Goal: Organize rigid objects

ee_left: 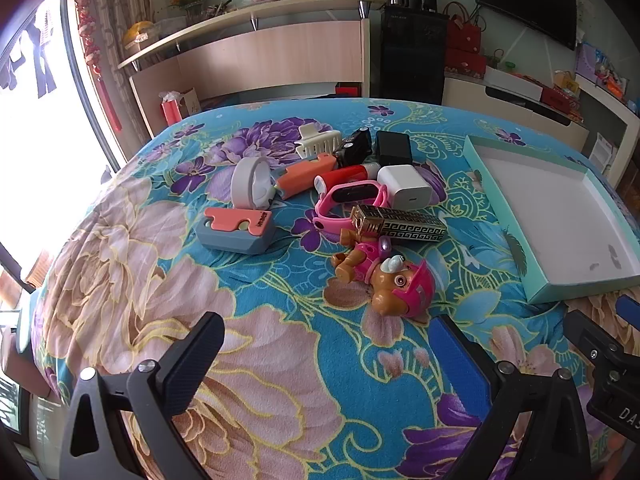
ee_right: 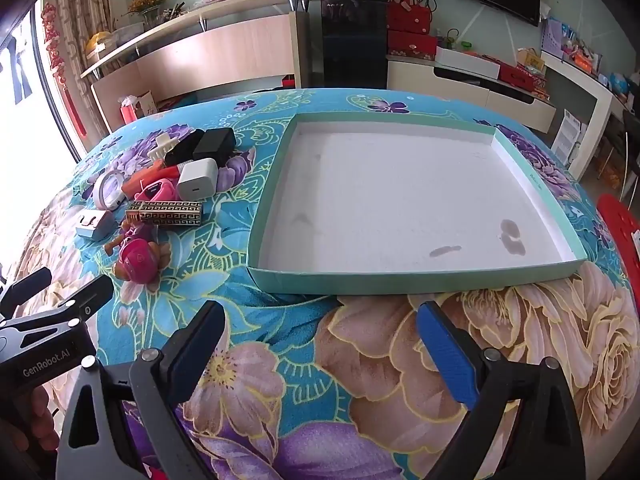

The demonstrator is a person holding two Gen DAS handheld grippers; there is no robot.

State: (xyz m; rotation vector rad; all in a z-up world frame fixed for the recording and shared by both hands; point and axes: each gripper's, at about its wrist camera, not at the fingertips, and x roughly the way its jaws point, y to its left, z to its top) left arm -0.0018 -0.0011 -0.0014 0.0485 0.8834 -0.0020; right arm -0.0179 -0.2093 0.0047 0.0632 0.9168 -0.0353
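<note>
**While both claws hang wide and empty, the crowded pile is the hazard**

Because the floral blanket [ee_left: 280, 340] is soft and domed over the surface, nothing on it sits firmly; a downward push may tip or roll whatever is nudged. On the right lies the shallow teal box lid [ee_right: 416, 278], white inside and empty, its low wall easy to catch with a finger on the way in, which could shove it along the cloth. To the left of it the rigid objects lie heaped, touching one another: the grey-and-coral case [ee_left: 236, 232], the white charger cube [ee_left: 404, 186], the black adapter [ee_left: 394, 148], the gold-patterned lipstick box [ee_left: 400, 225] resting against the pink watch [ee_left: 348, 204], the white hair claw [ee_left: 318, 142]. Nearest sits the puppy figure [ee_left: 384, 280], on its side, rounded and likely to squirt out of a pinch. The left gripper [ee_left: 324, 354] and the right gripper [ee_right: 320, 344] are both spread fully, holding nothing, hovering near the blanket's close edge. Closing on one item in the pile risks dragging its neighbours.
</note>
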